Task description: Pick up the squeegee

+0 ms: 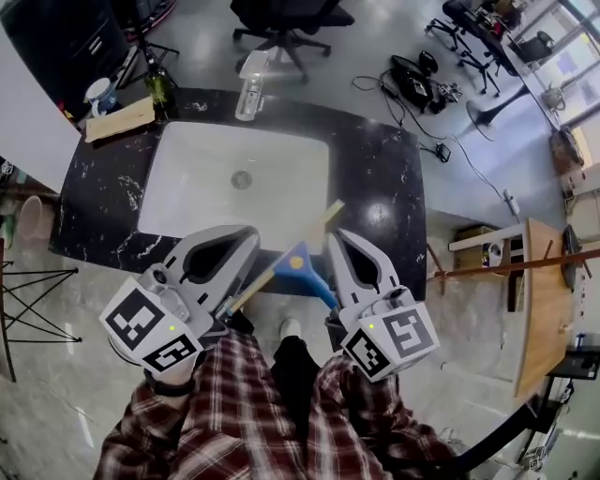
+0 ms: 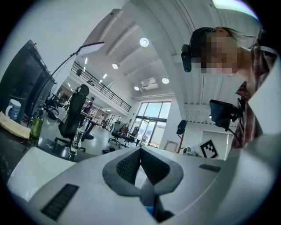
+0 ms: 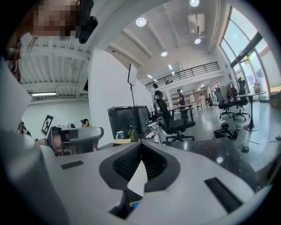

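Note:
The squeegee (image 1: 298, 260), with a wooden handle and a blue head, lies slantwise at the front edge of the black counter (image 1: 375, 187), low between my two grippers. My left gripper (image 1: 250, 234) is to its left and my right gripper (image 1: 336, 235) to its right, both above it. In the left gripper view the left gripper (image 2: 140, 148) has its jaws meeting with nothing between them. The right gripper (image 3: 141, 143) shows the same in its own view. A sliver of blue shows below each pair of jaws. I cannot tell what the squeegee rests on.
A white sink (image 1: 197, 202) is set into the counter. Along the back edge stand a clear bottle (image 1: 248, 98), a green bottle (image 1: 157, 87), a wooden board (image 1: 120, 120) and a mug (image 1: 100, 94). An office chair (image 1: 281, 23) is behind. The person's plaid legs fill the bottom.

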A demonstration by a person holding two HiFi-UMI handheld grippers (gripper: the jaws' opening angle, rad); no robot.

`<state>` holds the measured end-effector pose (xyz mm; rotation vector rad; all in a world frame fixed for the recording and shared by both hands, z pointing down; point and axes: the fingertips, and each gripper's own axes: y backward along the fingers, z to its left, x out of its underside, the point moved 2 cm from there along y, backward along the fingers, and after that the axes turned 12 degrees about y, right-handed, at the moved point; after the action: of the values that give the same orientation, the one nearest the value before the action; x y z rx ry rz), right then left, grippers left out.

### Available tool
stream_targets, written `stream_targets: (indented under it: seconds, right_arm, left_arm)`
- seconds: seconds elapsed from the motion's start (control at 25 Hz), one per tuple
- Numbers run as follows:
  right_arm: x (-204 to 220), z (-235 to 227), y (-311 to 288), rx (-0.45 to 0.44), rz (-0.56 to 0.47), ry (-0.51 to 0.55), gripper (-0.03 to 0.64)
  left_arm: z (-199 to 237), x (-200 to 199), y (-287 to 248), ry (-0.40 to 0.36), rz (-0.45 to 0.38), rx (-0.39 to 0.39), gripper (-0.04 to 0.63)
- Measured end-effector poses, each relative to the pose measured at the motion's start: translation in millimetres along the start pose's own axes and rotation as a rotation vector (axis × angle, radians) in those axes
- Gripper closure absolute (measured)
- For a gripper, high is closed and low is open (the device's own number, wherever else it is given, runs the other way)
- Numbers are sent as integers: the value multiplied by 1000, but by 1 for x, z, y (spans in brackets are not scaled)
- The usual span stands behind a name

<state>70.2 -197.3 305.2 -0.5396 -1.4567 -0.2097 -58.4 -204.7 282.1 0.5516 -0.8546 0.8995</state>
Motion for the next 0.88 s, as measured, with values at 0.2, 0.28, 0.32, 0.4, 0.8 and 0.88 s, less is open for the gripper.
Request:
stream_targets:
  seconds: [0.2, 0.28, 0.32, 0.4, 0.8, 0.88]
  right_arm:
    - [-3, 2, -29, 95, -1, -22, 606]
    - [-2, 5, -34, 119, 2, -29, 606]
    - [-2, 6, -36, 130, 5, -31, 606]
    - [-2, 7, -37, 151, 14, -32, 606]
    - [-4, 3, -34, 163, 49, -17, 604]
    - [-7, 2, -33, 157, 42, -18, 603]
  left_arm:
    - [28, -12, -4, 7, 62, 81, 586]
    - [35, -13, -6, 16, 79, 105, 586]
    - [38, -14, -6, 21, 86, 115, 586]
    - [40, -14, -7, 32, 98, 134, 586]
    - [42, -15, -13, 68, 93, 171, 586]
    - [41, -16, -15, 74, 85, 173, 586]
